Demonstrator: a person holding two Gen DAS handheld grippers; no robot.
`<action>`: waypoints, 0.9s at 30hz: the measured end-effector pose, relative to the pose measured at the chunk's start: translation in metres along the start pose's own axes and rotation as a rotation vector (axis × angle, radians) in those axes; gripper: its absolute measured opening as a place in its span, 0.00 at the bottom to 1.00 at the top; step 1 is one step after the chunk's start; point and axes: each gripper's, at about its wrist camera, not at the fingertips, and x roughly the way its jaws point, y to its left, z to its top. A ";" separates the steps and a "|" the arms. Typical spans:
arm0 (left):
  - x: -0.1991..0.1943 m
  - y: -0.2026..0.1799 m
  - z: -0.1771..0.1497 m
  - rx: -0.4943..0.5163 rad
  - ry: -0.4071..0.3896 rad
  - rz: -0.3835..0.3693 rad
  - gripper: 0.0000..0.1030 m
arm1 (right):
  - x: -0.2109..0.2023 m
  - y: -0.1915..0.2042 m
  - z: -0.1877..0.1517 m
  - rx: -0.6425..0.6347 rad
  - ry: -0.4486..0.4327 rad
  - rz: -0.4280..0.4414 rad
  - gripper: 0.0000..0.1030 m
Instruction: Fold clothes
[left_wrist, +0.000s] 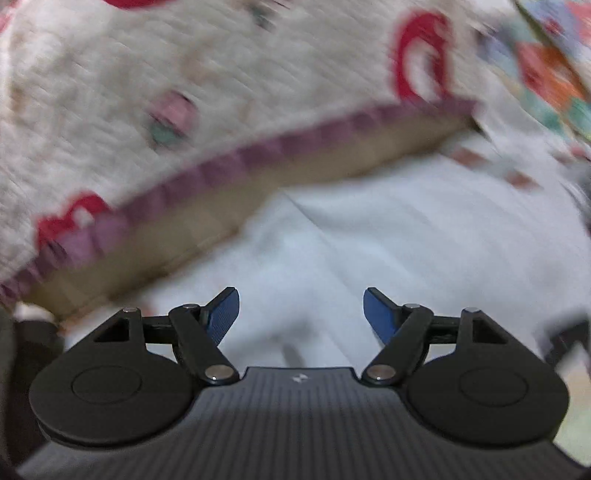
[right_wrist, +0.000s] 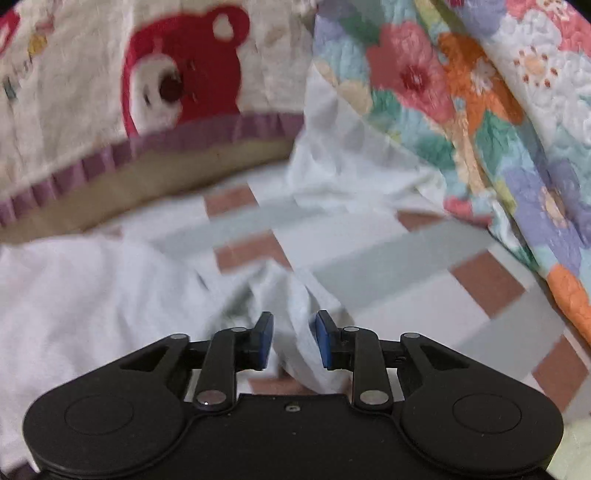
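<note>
Right gripper (right_wrist: 294, 339) straddles white garment (right_wrist: 92, 295) ridge.

Left tool (left_wrist: 301, 314) jaws wide apart, empty. Right tool (right_wrist: 294, 339) jaws partly apart.

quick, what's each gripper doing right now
left gripper: open, nothing between the pads.
right gripper: open, a white garment fold between the pads, not gripped.

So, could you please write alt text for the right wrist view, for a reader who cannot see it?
The right gripper hangs with its jaws apart around a raised fold of white garment on a checked sheet. Behind lie a bear-print pillow with a purple frill and a floral quilt.
</note>
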 end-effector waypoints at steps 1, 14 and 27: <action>0.000 -0.007 -0.011 0.013 0.025 -0.040 0.72 | -0.005 0.004 0.003 0.001 -0.020 0.025 0.41; 0.038 0.039 -0.057 -0.602 0.327 -0.246 0.75 | -0.033 0.115 -0.056 -0.486 0.135 0.415 0.62; 0.034 0.051 -0.055 -0.685 0.267 -0.302 0.09 | -0.027 0.135 -0.096 -0.873 0.011 0.222 0.23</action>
